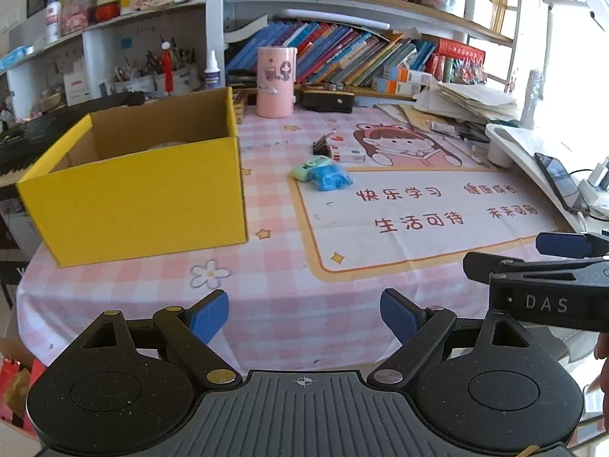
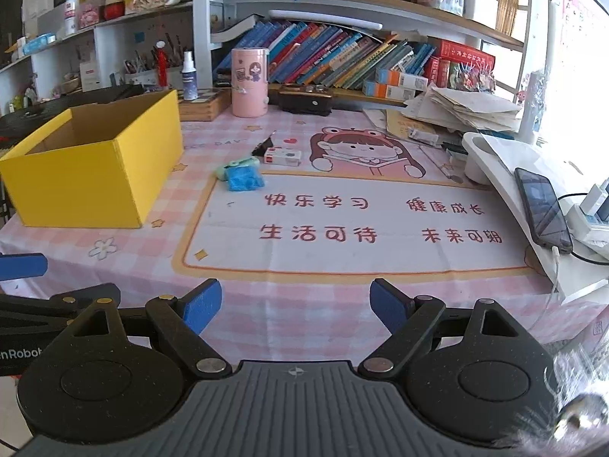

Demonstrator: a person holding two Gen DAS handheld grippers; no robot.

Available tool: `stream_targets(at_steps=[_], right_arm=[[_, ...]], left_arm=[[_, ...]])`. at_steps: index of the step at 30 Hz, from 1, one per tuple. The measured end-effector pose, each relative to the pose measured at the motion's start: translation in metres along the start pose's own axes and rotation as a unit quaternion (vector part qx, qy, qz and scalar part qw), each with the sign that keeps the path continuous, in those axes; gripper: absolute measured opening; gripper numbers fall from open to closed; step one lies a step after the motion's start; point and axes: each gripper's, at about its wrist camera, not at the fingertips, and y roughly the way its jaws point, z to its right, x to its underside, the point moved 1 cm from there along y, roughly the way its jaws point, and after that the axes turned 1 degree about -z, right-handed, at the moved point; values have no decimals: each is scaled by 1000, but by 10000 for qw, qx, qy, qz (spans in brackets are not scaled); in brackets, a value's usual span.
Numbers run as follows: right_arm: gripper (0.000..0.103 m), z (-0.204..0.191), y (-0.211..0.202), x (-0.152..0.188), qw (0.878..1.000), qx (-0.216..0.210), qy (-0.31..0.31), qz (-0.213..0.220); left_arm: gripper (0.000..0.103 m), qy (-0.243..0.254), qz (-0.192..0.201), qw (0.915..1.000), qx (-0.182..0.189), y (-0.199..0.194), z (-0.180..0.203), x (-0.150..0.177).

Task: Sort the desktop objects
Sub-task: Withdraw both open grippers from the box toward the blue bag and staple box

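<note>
left wrist: left gripper (image 1: 304,318) spread, holding nothing, low over the counter (image 1: 266,297) | yellow box (image 1: 133,190) ahead-left; blue toy (image 1: 333,181) touching green gadget (image 1: 306,167) ahead, eraser (image 1: 348,154) beyond | right wrist: right gripper (image 2: 296,306) spread, holding nothing | risk: pinching the toy may drag the gadget; phone (image 2: 542,209) ahead-right could be swept off.

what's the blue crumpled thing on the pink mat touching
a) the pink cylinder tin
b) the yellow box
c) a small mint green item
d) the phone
c: the blue crumpled thing lies against the small mint green item in the middle of the mat, well apart from the yellow box, the pink cylinder tin and the phone.
</note>
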Motion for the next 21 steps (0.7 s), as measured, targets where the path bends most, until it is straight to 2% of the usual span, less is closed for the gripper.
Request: stream_targets(at_steps=[9, 21], right_arm=[[84, 28, 37, -31, 9999, -10, -132, -78], [84, 74, 92, -71, 9995, -159, -225, -149]], left_arm=[[89, -47, -58, 9999, 78, 41, 25, -27], [89, -432, -305, 9986, -50, 99, 51, -64]])
